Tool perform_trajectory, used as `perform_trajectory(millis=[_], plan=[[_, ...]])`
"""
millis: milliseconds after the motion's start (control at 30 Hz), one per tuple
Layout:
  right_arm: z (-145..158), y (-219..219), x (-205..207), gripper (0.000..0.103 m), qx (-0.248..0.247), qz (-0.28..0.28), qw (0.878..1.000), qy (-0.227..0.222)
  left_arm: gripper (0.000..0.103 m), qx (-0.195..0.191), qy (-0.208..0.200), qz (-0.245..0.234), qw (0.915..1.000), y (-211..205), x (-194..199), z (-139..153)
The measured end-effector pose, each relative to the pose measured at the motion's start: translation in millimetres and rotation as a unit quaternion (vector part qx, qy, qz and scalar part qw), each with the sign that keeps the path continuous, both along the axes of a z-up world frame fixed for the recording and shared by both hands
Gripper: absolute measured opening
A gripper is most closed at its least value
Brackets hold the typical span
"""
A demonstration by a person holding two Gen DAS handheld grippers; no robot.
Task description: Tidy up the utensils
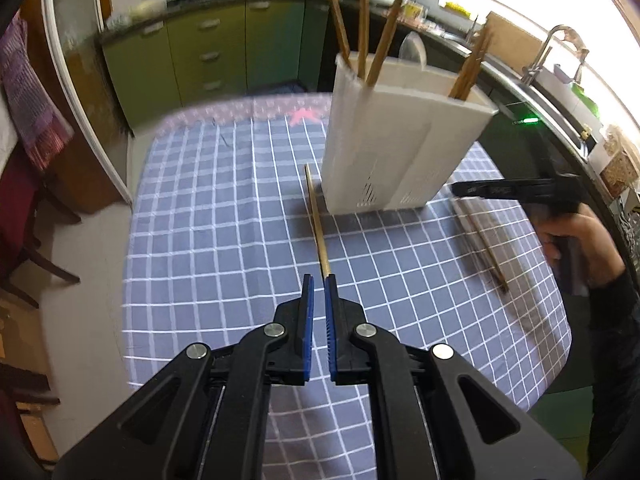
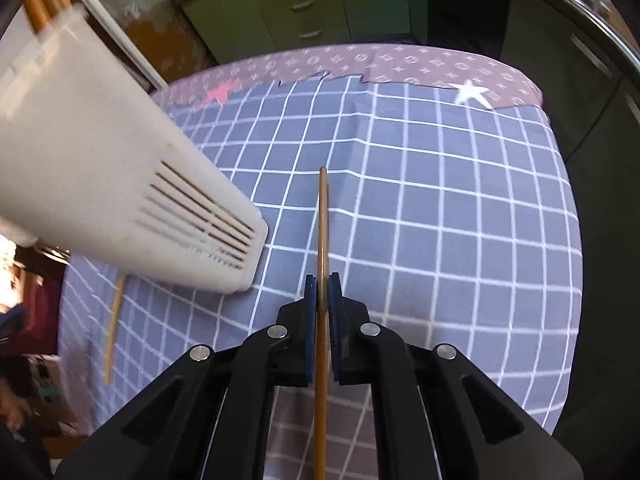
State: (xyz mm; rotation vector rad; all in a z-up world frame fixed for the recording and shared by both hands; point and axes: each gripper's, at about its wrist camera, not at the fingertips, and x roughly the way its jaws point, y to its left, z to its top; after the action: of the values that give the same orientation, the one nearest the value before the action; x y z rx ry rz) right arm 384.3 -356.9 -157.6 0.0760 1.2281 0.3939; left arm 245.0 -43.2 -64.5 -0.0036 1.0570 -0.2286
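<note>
Our right claw grips one chopstick; left claw sits narrow, empty. We tilt it upright over the holder.

Left gripper low over a table draped in blue grid cloth, jaws narrowly parted with nothing clamped, the near end of a pale chopstick just beyond the tips. White utensil holder standing behind, brown chopsticks upright inside. Right gripper beside the holder, above a blurred pair of chopsticks. Green kitchen cabinets at the back.
</note>
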Motion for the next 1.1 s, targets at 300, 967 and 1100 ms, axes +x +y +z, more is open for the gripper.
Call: perform_trajectory(millis=[300,967,1100], plan=[[35,-34,-41,0.007,0.053,-0.004,0.998,-0.03,0.01,0.019,0.059,0.009,0.998,-26,63,-58],[55,-53,-65,0.007,0.087,0.006,0.995,-0.05,0.007,0.065,0.072,0.025,0.9949,-37,100,-88],[64,-54,-69,0.007,0.094,0.005,0.994,-0.063,0.007,0.055,0.066,0.028,0.9959,-27,89,-81]])
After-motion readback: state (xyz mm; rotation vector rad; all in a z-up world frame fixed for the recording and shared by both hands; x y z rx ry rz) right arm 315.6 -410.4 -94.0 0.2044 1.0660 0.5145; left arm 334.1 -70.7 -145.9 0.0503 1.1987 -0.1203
